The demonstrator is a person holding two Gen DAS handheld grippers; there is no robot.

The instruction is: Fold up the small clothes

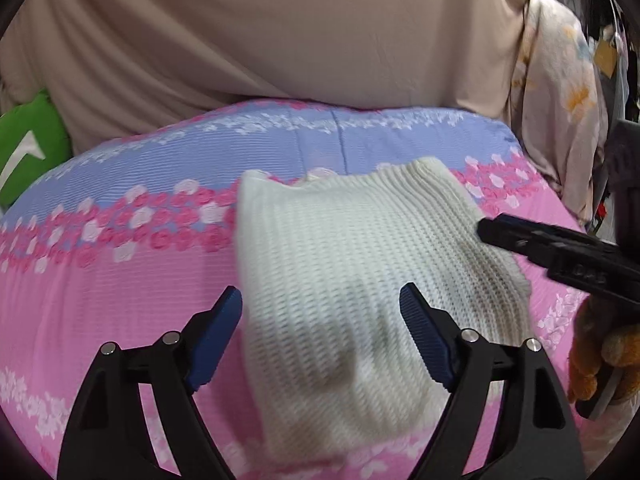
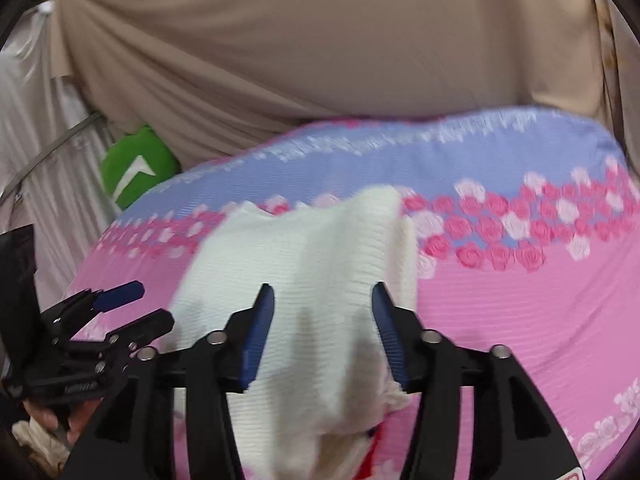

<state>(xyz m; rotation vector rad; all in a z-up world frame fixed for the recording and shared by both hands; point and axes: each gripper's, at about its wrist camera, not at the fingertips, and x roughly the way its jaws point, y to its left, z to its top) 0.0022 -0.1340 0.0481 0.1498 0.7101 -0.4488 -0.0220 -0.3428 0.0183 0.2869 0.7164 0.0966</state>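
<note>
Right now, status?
Left gripper open, right gripper open, both over the white knit garment. Garment flat on floral bedsheet. Nothing obstructing.

Pink-and-blue floral bedsheet [image 1: 120, 280] below, beige draped cloth [image 1: 260, 32] behind, green cushion [image 2: 136, 168] at left.
</note>
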